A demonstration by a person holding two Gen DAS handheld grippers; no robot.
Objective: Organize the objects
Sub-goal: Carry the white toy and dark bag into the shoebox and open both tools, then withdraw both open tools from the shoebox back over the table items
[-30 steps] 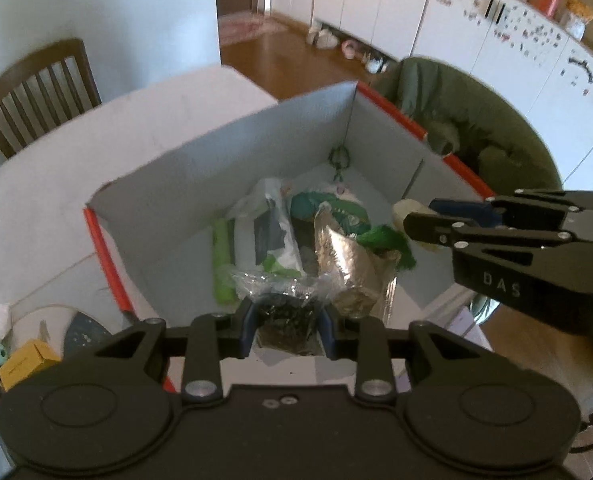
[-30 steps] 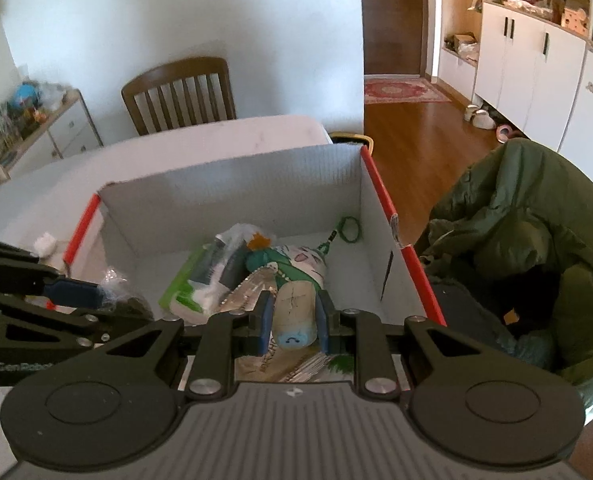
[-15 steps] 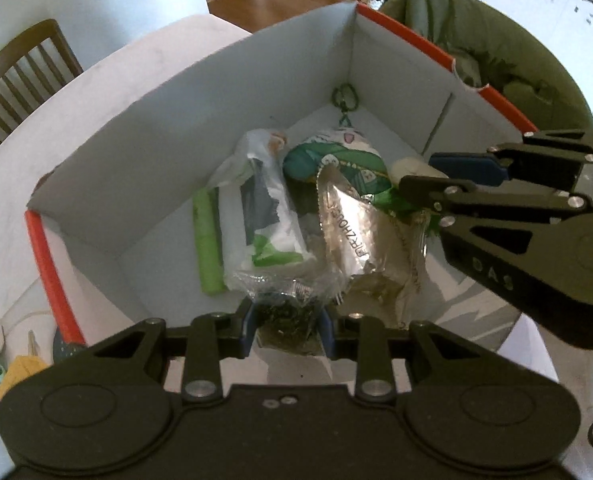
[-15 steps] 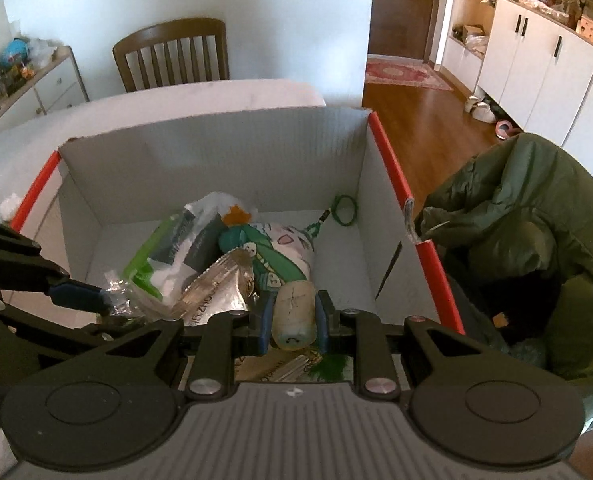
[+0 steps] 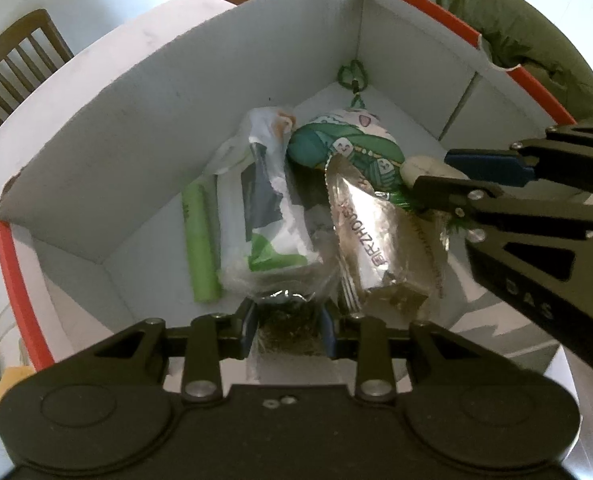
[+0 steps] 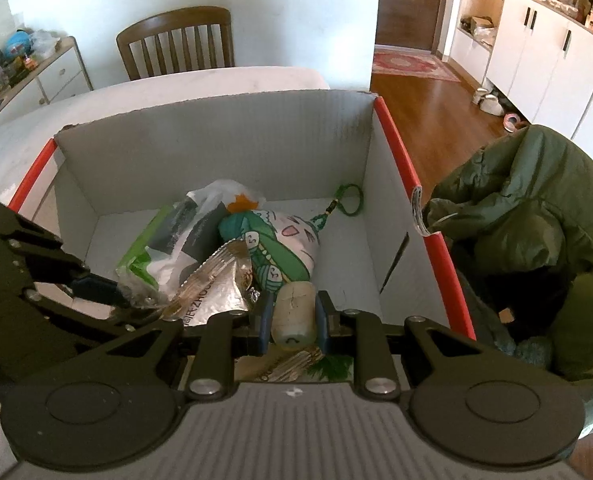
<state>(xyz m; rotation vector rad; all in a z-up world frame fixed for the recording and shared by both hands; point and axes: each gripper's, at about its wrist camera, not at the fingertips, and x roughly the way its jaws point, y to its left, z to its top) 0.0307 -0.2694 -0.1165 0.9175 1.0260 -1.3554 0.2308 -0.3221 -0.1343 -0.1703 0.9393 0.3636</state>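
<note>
Box (image 6: 224,140), grey inside with red rim, serves as landmark. Left gripper (image 5: 289,330) over box's near edge, clamped on clear bag of dark dried matter (image 5: 288,326). Right gripper (image 6: 293,316) over box's near right part, pinching a cream cylinder (image 6: 294,312). Inside box: silver foil pouch (image 5: 376,240), white-green packet (image 5: 264,216), green tube (image 5: 200,248) beside it, green patterned pouch (image 6: 276,248), green cord loop (image 6: 350,200) in far right corner.

One box (image 5: 144,128); inside: one green tube (image 5: 200,248), one foil packet (image 5: 380,248), one plush pouch (image 5: 348,148), one white bag (image 5: 268,208).

In my fingers: one clear bag (image 5: 288,320), one cream roll (image 6: 294,314).
</note>
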